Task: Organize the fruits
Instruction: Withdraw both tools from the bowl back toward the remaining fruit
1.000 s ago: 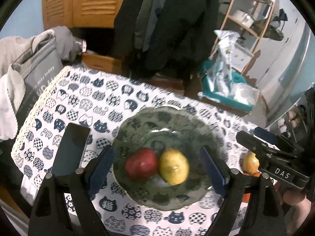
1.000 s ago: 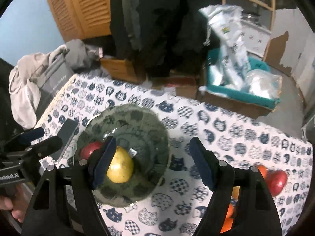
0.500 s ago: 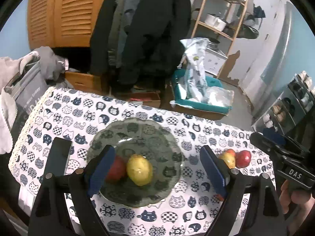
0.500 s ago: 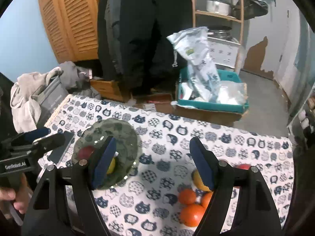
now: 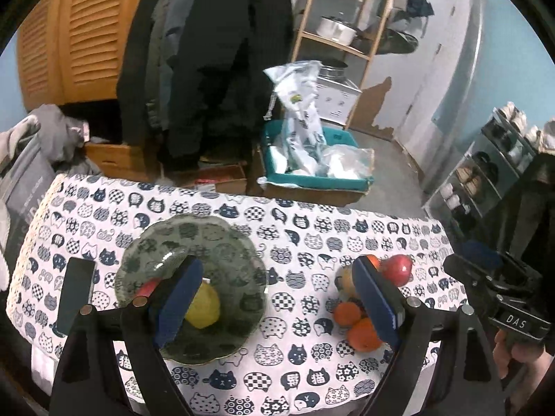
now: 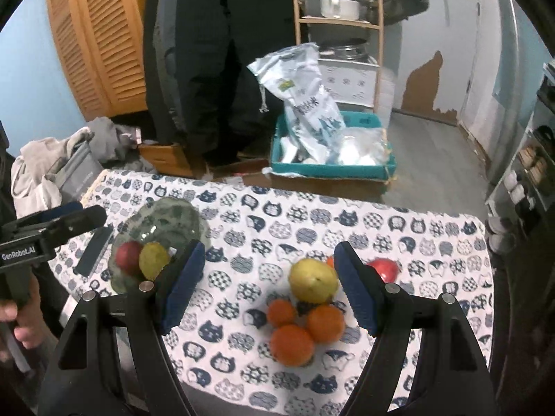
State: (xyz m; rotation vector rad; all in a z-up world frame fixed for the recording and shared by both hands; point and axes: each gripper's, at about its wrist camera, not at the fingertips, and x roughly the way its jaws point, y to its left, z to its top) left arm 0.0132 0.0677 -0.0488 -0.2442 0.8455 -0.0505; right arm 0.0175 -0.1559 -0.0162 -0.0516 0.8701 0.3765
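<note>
On the cat-print tabletop (image 6: 399, 228), the task is judged partly done: a red apple (image 6: 125, 256) and a yellow pear (image 6: 154, 260) are already seated in the green glass plate (image 6: 173, 218) at the left. Left to move is the cluster at the right: a second yellow pear (image 6: 314, 279), three oranges (image 6: 293, 345) touching one another just near of it, and a second red apple (image 6: 385, 268) partly hidden behind the right pad, with a further orange-coloured fruit barely visible behind the pear. The right hand-held gripper (image 6: 269, 291) is held spread wide with nothing between its pads, hovering above the tabletop between plate and cluster, the pear just inside its right pad. The left hand-held gripper (image 5: 277, 301) is likewise spread and empty, its left pad overlapping the plate in view and its right pad overlapping the cluster. Roughly two of at least seven fruits are taken as placed. A dark phone (image 5: 74, 294) lies flat just left of the plate, clear of the transfer path. Little free plate area is left on the near side; the far half is bare. The fruits are packed tight, so neighbours may be nudged and rolled when one is picked. Beyond the far edge, a teal crate (image 6: 333, 170) with plastic bags and a wooden shelf (image 6: 340, 20) are seen, well apart from the work.
</note>
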